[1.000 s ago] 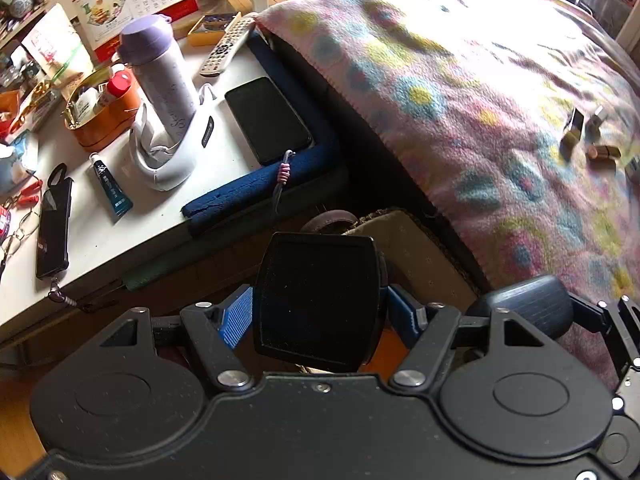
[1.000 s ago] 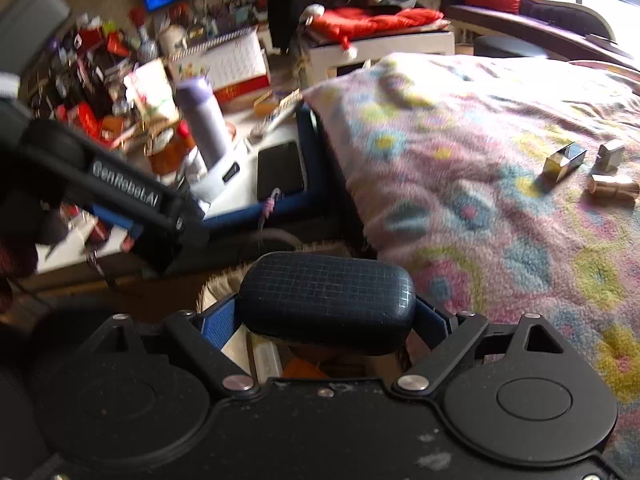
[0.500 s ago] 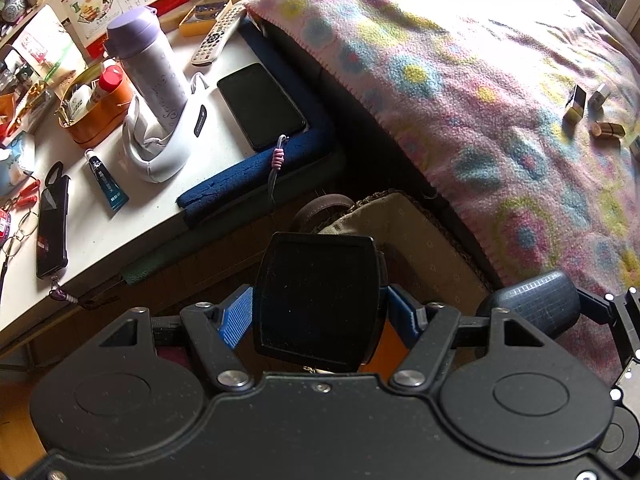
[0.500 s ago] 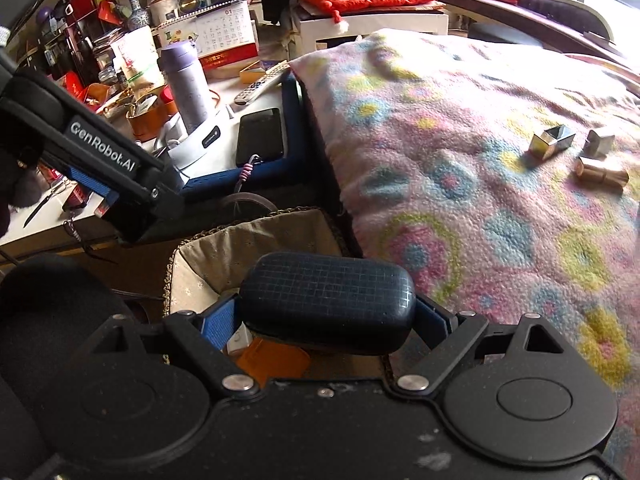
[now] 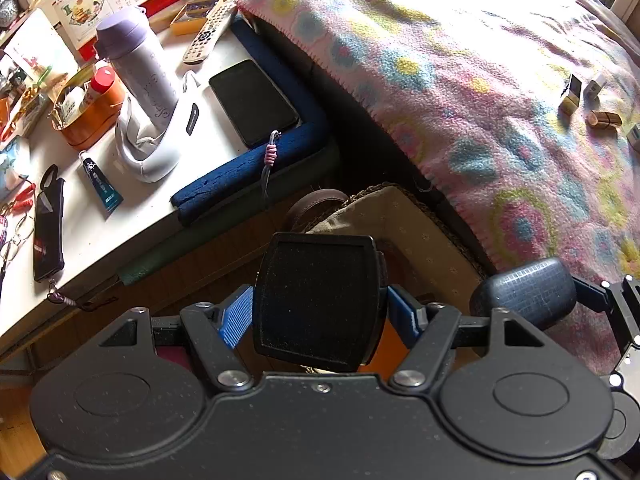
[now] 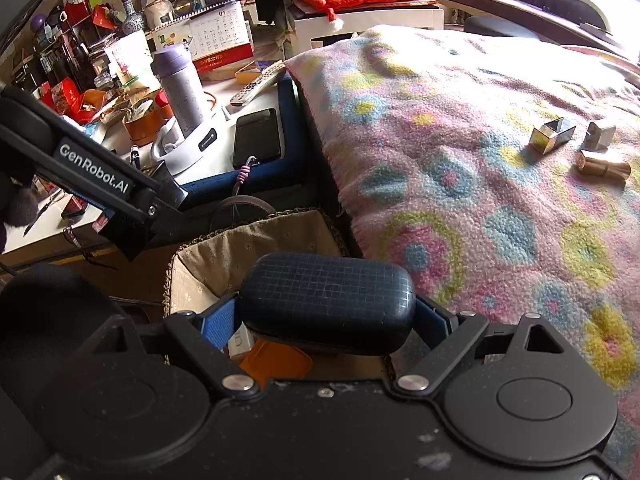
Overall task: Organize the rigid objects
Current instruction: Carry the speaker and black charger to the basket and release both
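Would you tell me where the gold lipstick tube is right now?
The gold lipstick tube lies on its side on the blanket, at the right wrist view's right edge, just below the silver cap.

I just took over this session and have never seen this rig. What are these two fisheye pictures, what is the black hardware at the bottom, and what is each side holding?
There is no robot arm: a person holds a two-finger gripper in each hand, and each gripper has a camera that looks forward along its fingers. The black hardware at the bottom is the gripper itself.

The left gripper is shut on a flat black square case. The right gripper is shut on a dark blue rounded case; the left view shows that case too, at right.

Both are above a fabric-lined basket on the floor, between a cluttered white table and a bed with a patterned blanket. On the blanket lie a few small metallic items.
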`<state>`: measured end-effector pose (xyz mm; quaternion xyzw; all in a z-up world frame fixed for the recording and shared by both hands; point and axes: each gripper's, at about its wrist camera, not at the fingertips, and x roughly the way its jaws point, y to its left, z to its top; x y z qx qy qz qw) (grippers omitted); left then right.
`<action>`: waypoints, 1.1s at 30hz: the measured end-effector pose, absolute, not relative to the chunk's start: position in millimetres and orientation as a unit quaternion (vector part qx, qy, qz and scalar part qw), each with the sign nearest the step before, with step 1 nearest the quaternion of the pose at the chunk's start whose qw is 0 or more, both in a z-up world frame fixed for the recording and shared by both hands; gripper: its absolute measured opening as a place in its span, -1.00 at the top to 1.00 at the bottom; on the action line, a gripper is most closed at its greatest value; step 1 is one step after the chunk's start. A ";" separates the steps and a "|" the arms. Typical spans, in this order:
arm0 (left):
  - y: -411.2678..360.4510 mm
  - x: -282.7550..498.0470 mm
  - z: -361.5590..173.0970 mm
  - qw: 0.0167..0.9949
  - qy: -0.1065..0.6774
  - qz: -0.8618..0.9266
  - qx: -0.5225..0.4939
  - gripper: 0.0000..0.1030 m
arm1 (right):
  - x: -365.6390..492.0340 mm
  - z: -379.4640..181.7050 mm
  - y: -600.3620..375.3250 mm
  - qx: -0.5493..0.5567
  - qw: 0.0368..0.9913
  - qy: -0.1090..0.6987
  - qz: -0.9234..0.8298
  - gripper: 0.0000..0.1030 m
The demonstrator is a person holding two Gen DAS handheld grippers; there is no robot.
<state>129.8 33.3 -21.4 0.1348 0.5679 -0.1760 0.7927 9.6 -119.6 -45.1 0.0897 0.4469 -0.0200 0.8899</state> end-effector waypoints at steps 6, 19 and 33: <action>32.1 128.2 -20.0 0.794 0.564 -0.181 0.136 -0.39 | 12.7 -46.3 -120.8 0.096 0.890 0.445 -0.025 -0.77; 32.7 128.8 -20.4 0.796 0.563 -0.173 0.139 -0.52 | 11.9 -46.1 -120.4 0.094 0.891 0.444 -0.027 -0.79; 29.1 125.2 -15.8 0.813 0.536 -0.159 0.164 -0.76 | 11.6 -49.8 -123.0 0.102 0.885 0.453 -0.027 -0.80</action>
